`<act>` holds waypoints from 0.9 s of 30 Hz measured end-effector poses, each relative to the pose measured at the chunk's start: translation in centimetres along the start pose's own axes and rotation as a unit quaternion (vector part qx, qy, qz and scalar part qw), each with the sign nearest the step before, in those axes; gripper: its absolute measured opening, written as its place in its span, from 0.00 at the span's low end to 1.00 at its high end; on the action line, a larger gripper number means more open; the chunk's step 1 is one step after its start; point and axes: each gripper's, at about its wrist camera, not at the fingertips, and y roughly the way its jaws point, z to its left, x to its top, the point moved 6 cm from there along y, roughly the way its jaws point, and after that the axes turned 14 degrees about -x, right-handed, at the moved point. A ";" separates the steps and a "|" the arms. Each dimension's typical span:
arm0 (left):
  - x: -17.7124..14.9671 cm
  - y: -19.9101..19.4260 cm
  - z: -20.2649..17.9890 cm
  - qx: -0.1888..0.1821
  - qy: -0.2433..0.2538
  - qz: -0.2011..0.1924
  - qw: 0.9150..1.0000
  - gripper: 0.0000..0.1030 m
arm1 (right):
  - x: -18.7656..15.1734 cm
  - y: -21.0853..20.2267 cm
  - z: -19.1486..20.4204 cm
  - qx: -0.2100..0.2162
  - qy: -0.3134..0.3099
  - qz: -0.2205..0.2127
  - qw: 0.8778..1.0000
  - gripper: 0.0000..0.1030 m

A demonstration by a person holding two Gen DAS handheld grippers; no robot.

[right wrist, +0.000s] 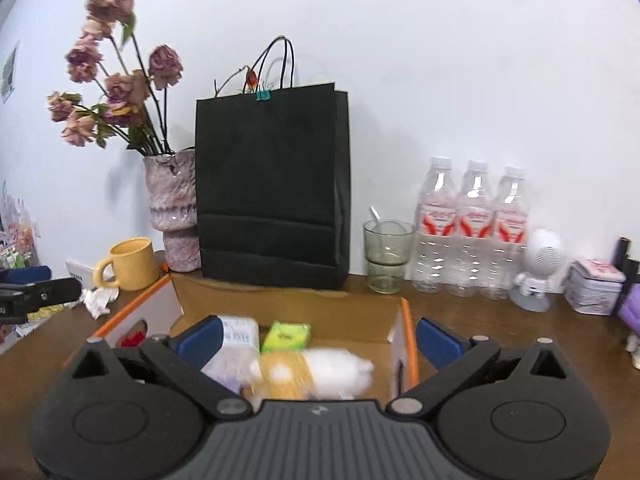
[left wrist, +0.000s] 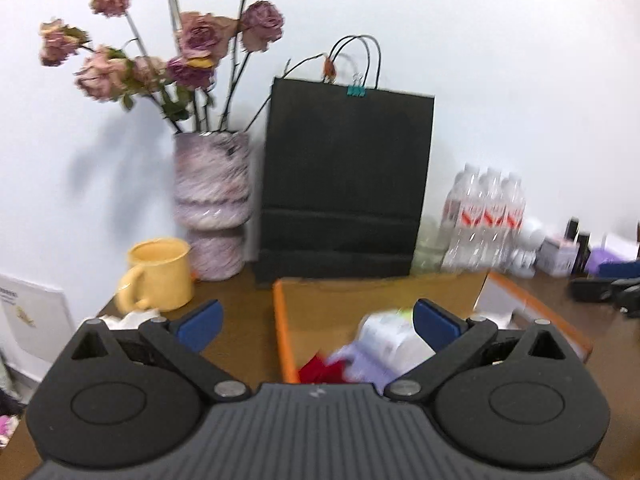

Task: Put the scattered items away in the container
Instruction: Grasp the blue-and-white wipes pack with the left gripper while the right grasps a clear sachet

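Observation:
An open cardboard box (left wrist: 282, 320) with orange edges stands on the brown table in front of a black paper bag. In it lie a white and lavender packet (left wrist: 384, 344) and a red item (left wrist: 320, 372). My left gripper (left wrist: 318, 320) hovers open over the box's left side, with nothing between its blue pads. In the right wrist view the box (right wrist: 304, 304) holds a white packet (right wrist: 236, 336), a green packet (right wrist: 286, 336) and a blurred yellow and white item (right wrist: 312, 372). My right gripper (right wrist: 319, 336) is open above them, its pads clear of everything. A crumpled white paper (right wrist: 98, 300) lies outside, by the yellow mug.
Behind the box stand a black paper bag (right wrist: 272, 184), a vase of dried roses (left wrist: 212, 208), a yellow mug (left wrist: 158, 276), a glass with a spoon (right wrist: 386, 256), three water bottles (right wrist: 472, 232), a small white figure (right wrist: 538, 272) and a tin (right wrist: 594, 292). A black arm with a blue tip (right wrist: 36, 292) juts in at left.

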 end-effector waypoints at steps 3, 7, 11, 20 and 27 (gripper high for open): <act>-2.0 -1.4 0.6 0.002 -0.012 0.021 1.000 1.00 | -2.2 -1.9 -0.9 -0.009 -0.007 0.010 1.000 1.00; -5.3 -1.9 0.9 -0.007 -0.041 0.058 0.997 1.00 | -5.5 -2.8 -1.0 -0.023 -0.019 0.044 0.999 1.00; -8.1 -0.8 0.7 -0.008 -0.058 0.103 0.993 1.00 | -9.1 -2.0 -0.9 -0.035 -0.024 0.087 0.995 0.97; -10.4 0.8 0.2 0.014 -0.040 0.140 0.989 0.95 | -12.5 -0.4 -2.5 -0.059 0.008 0.133 0.989 0.76; -11.0 0.9 0.5 0.000 -0.068 0.156 0.985 0.60 | -13.4 0.4 -2.7 -0.053 0.023 0.158 0.986 0.47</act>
